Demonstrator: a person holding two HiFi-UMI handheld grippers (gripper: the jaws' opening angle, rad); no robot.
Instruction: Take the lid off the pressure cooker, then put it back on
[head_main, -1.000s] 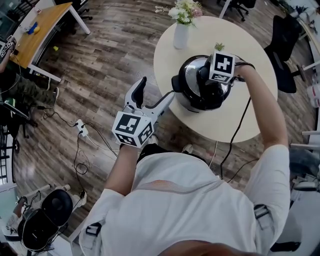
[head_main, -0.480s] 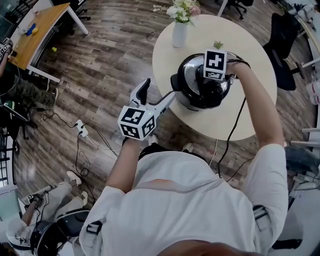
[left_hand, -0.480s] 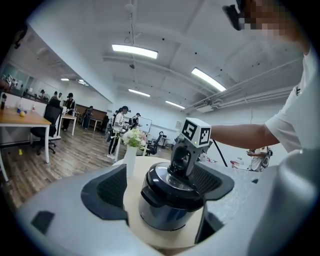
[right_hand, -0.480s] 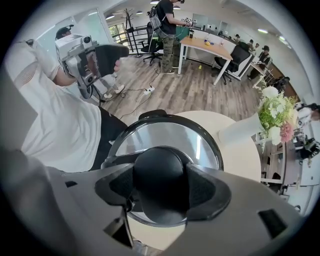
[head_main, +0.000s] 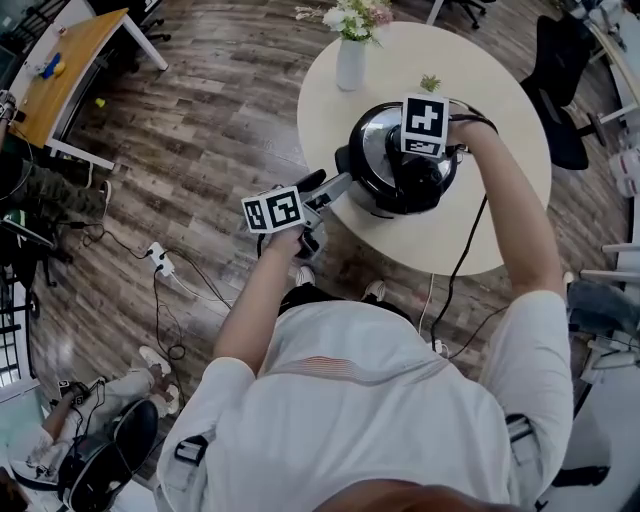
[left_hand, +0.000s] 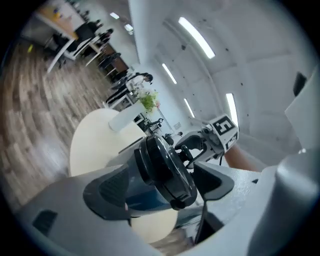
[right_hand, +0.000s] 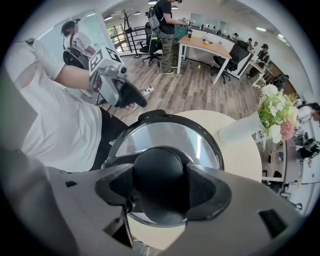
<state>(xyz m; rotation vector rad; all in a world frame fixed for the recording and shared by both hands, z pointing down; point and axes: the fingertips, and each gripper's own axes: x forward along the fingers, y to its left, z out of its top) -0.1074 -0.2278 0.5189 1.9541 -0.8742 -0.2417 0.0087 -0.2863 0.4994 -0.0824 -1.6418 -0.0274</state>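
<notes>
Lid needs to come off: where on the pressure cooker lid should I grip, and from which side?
Take the round black knob at the centre of the lid, from straight above. It stands proud of the flat lid, and the right claw is shut on it that way.

The pressure cooker (head_main: 398, 195), its lid (head_main: 380, 140) on it, stands on the table (head_main: 500, 110), the vase (head_main: 350, 65) behind it.

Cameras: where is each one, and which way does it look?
Head view: on the head, looking steeply down at cooker and table; shirt, arms show.
Left gripper view: on left gripper, looking level at cooker; jaws show.
Right gripper view: on right gripper, looking down at knob; jaws show.
All three show the cooker.
</notes>
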